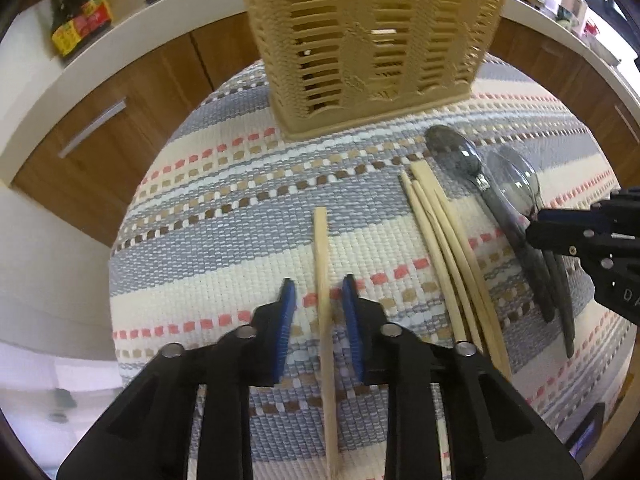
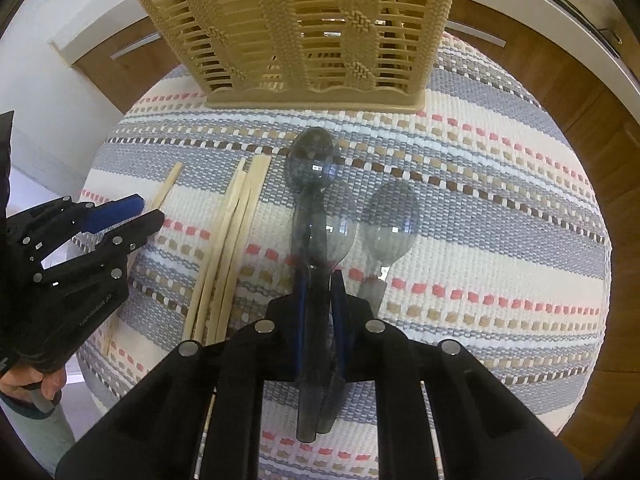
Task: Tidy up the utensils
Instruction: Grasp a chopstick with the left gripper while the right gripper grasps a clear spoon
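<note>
Barely started, I judge: my left gripper straddles one chopstick without pinching yet, my right gripper clamps two spoon handles, other chopsticks lie between us, basket ahead looks mostly unfilled.

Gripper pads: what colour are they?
Blue, ribbed pads on black fingers, clearest in the left wrist view.
</note>
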A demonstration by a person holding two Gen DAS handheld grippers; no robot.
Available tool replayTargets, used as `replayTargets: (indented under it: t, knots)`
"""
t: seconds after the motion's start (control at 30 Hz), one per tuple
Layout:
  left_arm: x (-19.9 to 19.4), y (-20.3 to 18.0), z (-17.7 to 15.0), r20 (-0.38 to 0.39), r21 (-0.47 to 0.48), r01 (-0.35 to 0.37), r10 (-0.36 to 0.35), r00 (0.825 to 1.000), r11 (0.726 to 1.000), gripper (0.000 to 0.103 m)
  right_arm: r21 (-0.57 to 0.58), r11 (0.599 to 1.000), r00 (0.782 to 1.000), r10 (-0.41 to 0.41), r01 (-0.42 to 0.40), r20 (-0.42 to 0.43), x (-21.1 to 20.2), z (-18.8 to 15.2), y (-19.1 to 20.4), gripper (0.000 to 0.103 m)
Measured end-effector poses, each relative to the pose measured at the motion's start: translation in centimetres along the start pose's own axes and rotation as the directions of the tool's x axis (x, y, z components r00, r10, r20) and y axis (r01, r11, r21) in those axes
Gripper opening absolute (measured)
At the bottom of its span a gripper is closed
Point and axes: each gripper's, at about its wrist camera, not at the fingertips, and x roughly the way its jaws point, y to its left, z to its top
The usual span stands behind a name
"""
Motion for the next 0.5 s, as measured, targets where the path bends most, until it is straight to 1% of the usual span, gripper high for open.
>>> replayTargets:
  t: [0.07,0.1,0.13,0.2,0.3,0.37,0.43,0.47,0.5]
  knots:
    - [-0.1,-0.5,0.1,-0.007,0.006,-0.008,0.008,1.0,1.0,0.01,0.004,1.0,1.0,0.008,-0.008,0.005,-0.2,-0.4,-0.4,0.01]
    - [-0.1,-0.7,0.0,-0.006,0.011,-0.022,0.022,1.0,1.0,0.004,0.005,1.0,1.0,0.016,-0.016,0.012,-0.4,-0.5,-0.6,0.01]
    - [-0.1,-1.1,0.0,-0.001,0.022,-0.042,0.042,0.999,0.999,0.004,0.006,1.0,1.0,0.025,-0.025,0.019,-0.7,-0.7,-0.9,0.01]
    - [-0.3,-1.2,-0.1,0.012,0.017,-0.04,0.04,0.999,0.999,0.004,0.001,0.998,0.998,0.055,-0.055,0.043,-1.5,-1.0,-1.6,0.01]
    - [-1.5,-0.7,-0.6,0.071,-0.019,0.053,-0.051,0.996,0.998,0.004,-0.029,0.996,0.992,0.087,-0.085,0.089,-3.4,-1.6,-2.3,0.01]
    - [-2.5,-0.5,-0.9,0.114,-0.037,0.072,-0.068,0.991,0.997,0.004,-0.057,0.992,0.984,0.119,-0.112,0.13,-4.6,-2.1,-2.5,0.01]
    - [-4.0,-0.3,-1.4,0.17,-0.045,0.089,-0.08,0.982,0.995,0.004,-0.078,0.988,0.976,0.144,-0.133,0.166,-5.9,-2.6,-2.8,0.01]
    - [-4.7,-0.3,-1.5,0.196,-0.044,0.092,-0.081,0.977,0.995,0.004,-0.088,0.986,0.97,0.158,-0.144,0.184,-6.6,-2.9,-3.0,0.01]
    - [-5.8,-0.4,-1.5,0.234,-0.042,0.095,-0.083,0.969,0.995,0.004,-0.098,0.982,0.962,0.18,-0.163,0.204,-7.3,-3.1,-3.1,0.01]
